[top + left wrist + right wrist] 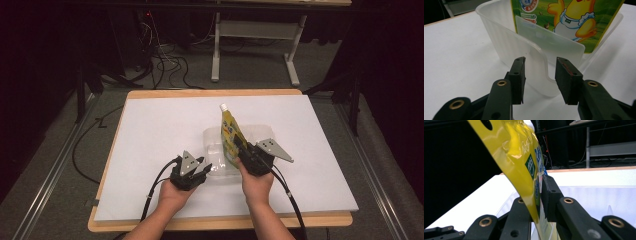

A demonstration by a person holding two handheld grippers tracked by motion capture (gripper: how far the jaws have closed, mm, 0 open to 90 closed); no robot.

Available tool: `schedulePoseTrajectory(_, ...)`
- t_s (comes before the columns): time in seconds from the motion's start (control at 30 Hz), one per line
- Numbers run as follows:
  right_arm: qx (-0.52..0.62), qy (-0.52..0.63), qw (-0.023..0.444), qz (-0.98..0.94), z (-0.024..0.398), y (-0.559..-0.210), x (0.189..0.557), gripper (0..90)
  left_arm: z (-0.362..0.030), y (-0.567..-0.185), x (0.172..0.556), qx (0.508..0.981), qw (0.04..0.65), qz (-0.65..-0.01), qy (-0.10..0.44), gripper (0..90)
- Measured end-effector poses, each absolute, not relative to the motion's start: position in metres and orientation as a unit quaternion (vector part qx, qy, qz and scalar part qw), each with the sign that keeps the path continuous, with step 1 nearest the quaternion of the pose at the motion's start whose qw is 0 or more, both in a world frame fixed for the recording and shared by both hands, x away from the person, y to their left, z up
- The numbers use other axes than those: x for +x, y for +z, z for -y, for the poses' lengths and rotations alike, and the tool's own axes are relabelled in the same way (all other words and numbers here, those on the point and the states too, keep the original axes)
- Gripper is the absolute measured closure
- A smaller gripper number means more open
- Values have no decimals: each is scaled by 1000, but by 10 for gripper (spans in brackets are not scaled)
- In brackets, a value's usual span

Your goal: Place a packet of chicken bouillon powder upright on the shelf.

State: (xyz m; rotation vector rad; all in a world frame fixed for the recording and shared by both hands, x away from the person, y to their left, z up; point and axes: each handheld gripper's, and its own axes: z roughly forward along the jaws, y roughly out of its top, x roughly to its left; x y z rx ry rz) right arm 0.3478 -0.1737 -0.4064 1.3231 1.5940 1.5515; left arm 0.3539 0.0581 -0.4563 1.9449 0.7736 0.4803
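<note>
1. Pouch [231, 134]: a flat, glossy yellow-green foil pack with a white spout at its top and a cartoon chick printed on its face. It stands tilted just right of the middle of the high view, its lower part inside the tub.
2. A translucent plastic tub [215, 142] holds it: thin, milky walls, faintly ribbed, with rounded corners and a notched rim, as the left gripper view shows [524, 45].
3. The right gripper [248, 155] sits below and right of the pouch in the high view. In the right gripper view its matte black jaws are pinched together on the pouch's [524, 170] shiny lower edge, and the film creases where it is clamped.
4. The left gripper [202, 169] lies at the tub's lower-left corner in the high view. In its own view the ribbed black pads [519, 77] stand on either side of the tub's curved rim at the notch, with a gap left to the wall.
5. Both rest over a smooth white board [150, 130] edged in pale wood.
</note>
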Motion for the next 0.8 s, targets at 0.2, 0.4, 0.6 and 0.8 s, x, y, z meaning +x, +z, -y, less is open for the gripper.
schedulePoseTrajectory(0.2,492,573,270,-597,174,-408,349,835,-59,-456,354,796,479,-317,193,584)
schedulePoseTrajectory(0.4,473,573,254,-620,174,-404,350,635,-65,-451,353,792,493,-313,179,535)
schedulePoseTrajectory(0.6,435,569,246,-653,180,-394,337,426,-77,-443,351,787,501,-310,184,512)
schedulePoseTrajectory(0.8,415,555,242,-679,205,-384,312,365,-89,-440,353,779,504,-322,190,498)
